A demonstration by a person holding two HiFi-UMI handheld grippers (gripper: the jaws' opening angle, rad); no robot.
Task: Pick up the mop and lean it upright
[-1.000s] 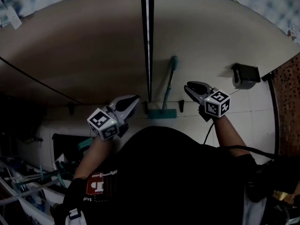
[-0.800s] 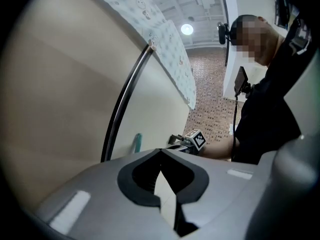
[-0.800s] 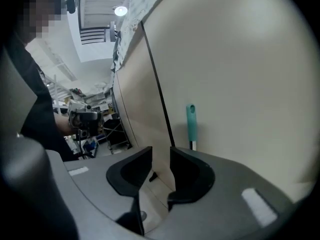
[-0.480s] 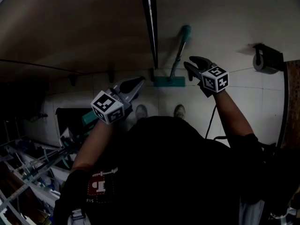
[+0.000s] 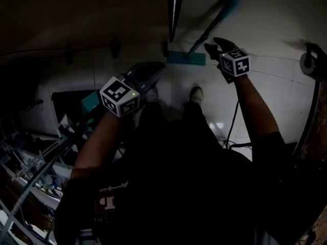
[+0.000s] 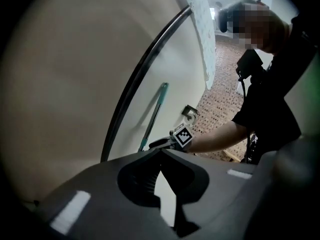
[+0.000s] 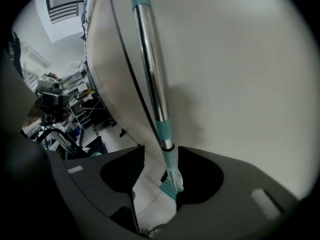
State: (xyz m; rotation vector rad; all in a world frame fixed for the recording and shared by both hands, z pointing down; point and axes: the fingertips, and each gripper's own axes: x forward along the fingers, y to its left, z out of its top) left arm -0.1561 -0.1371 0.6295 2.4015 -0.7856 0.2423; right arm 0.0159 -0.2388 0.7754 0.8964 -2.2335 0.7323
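A mop with a teal grip and chrome pole (image 5: 209,28) leans against the pale wall, its teal head (image 5: 186,59) on the tiled floor. My right gripper (image 5: 212,44) sits just right of the pole's lower end, and its jaws have just been opening. In the right gripper view the pole (image 7: 150,74) shows through the open gap of that gripper (image 7: 162,151), just beyond the tips; no pad presses on it. My left gripper (image 5: 158,66) hangs lower left, empty, tips together (image 6: 161,151). It looks towards the mop (image 6: 154,116) and the right gripper (image 6: 157,143).
A black vertical strip (image 5: 175,9) runs down the wall just left of the mop. A paper-roll holder (image 5: 311,60) hangs on the wall at far right. A cluttered metal rack (image 5: 30,162) fills the lower left. The person's shoes (image 5: 196,93) stand on the tiles below the mop head.
Both grippers have dropped lower along the wall. The right gripper's jaws stand wider and it has come closer to the mop pole. The picture has darkened.
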